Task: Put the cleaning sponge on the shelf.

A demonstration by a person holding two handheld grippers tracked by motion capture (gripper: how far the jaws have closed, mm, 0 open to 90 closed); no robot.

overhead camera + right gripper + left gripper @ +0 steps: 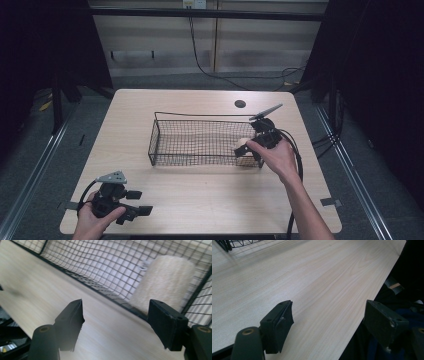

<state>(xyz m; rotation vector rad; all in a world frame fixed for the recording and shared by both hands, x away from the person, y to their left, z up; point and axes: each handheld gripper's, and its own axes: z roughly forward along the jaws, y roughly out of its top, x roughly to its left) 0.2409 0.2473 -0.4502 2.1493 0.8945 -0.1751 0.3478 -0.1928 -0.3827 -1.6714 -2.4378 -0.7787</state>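
A black wire basket [200, 116] stands in the middle of the wooden table [200, 195]. A cream, fuzzy roll [243, 143] sits at its right front corner, seemingly inside the mesh; in the right gripper view the roll [165, 282] stands behind the basket's corner wire. My right gripper [248, 154] is beside that corner, and its jaws [115, 317] are open with nothing between them, short of the basket wall [100, 265]. My left gripper [142, 202] rests at the table's front left edge, open and empty [328, 322].
A round cable hole [240, 104] lies in the tabletop behind the basket. The basket's corner [227, 243] shows far off in the left gripper view. Cables trail on the floor behind the table, and dark curtains flank both sides.
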